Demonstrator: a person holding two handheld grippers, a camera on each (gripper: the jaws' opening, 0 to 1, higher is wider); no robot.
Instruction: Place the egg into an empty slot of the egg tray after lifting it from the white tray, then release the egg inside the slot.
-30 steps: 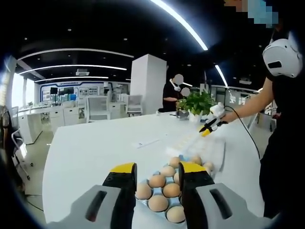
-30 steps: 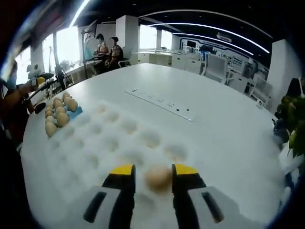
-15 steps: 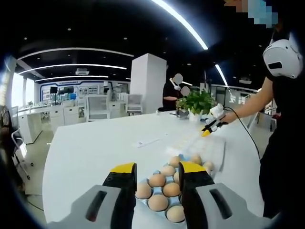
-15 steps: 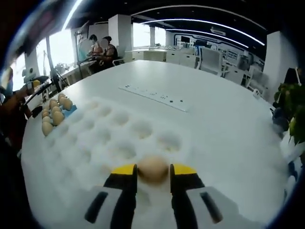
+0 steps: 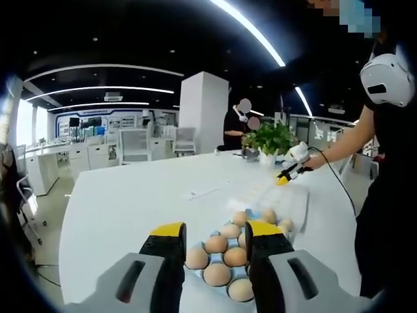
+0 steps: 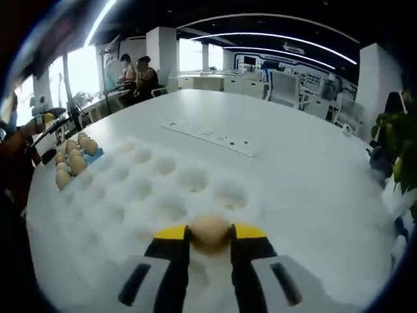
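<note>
Right gripper (image 6: pixel 209 233): fingers pinching the egg (image 6: pixel 209 231) at its sides, so it can lift from the white tray (image 6: pixel 124 189).
Egg: at 6 o'clock in the right gripper view, over the tray's near cups.
Egg tray (image 5: pixel 229 251): mostly full (empty slot not visible).
Left gripper (image 5: pixel 212 238): fingers spread, holding nothing, above the egg tray, probably waiting.
</note>
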